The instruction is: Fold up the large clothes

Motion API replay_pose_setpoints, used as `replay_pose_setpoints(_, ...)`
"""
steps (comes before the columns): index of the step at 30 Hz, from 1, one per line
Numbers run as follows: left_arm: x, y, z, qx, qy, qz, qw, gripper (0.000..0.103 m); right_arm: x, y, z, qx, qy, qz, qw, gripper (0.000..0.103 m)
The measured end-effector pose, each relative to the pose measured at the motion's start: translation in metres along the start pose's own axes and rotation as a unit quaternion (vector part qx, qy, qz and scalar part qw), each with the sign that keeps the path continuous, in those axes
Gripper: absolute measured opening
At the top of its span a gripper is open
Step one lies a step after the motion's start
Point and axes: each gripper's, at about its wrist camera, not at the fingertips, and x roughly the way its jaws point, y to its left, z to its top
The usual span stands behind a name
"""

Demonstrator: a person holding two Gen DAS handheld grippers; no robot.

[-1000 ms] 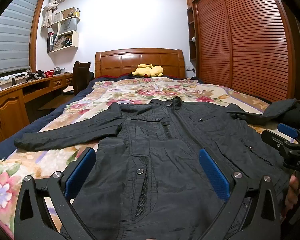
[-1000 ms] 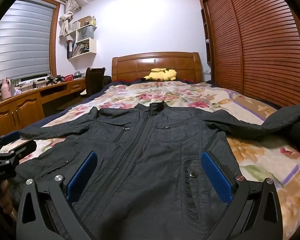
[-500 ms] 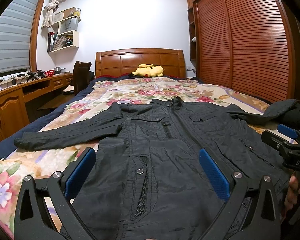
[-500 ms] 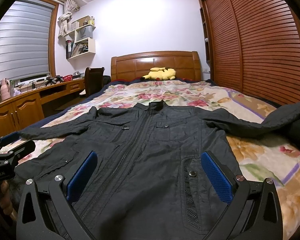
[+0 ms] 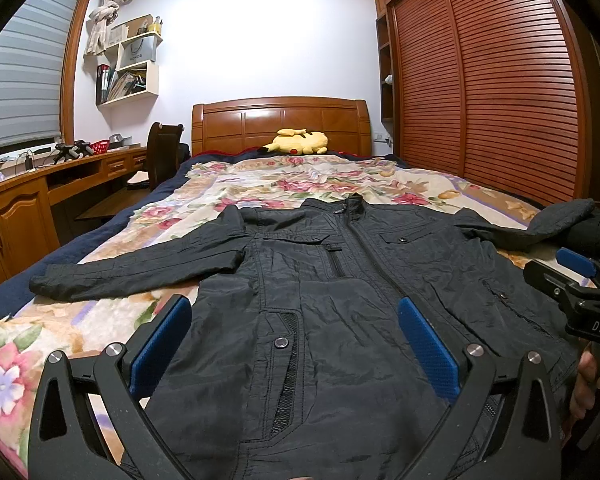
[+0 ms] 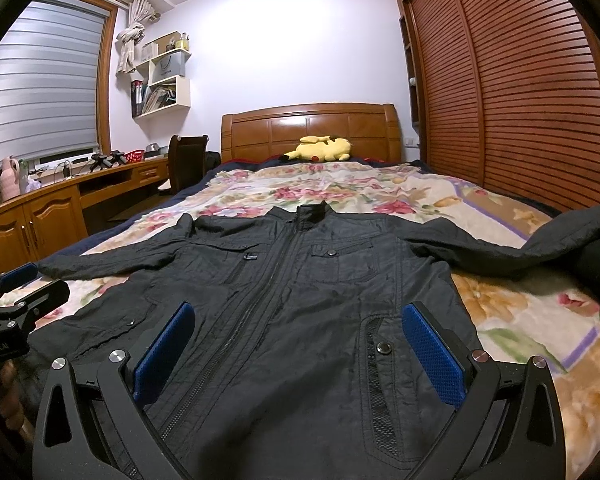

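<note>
A large black zip jacket [image 5: 340, 280] lies flat and face up on the bed, collar toward the headboard; it also fills the right wrist view [image 6: 300, 288]. Its left sleeve [image 5: 132, 268] stretches out to the left. Its right sleeve [image 6: 520, 248] runs to the bed's right edge and bends upward. My left gripper [image 5: 294, 332] is open and empty above the jacket's lower left front. My right gripper [image 6: 298, 336] is open and empty above the lower right front. Each gripper shows at the edge of the other's view: the right [image 5: 576, 280], the left [image 6: 16, 292].
The bed has a floral cover [image 5: 260, 184] and a wooden headboard [image 5: 280, 124] with a yellow plush toy [image 5: 300, 142] in front of it. A wooden desk [image 5: 28, 200] and a chair [image 5: 162, 152] stand on the left. Slatted wardrobe doors [image 5: 480, 80] line the right side.
</note>
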Motion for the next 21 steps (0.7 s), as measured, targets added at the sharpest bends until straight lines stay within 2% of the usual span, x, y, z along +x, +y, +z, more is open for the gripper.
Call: replay_pose_setpoints(21,-0.0003,0.0001,-0.0004,0.000,0.000,0.000,1.0000,0.103,-0.0017,-0.0003,0.0000,-0.001,0.000,-0.001,1.000,0.103)
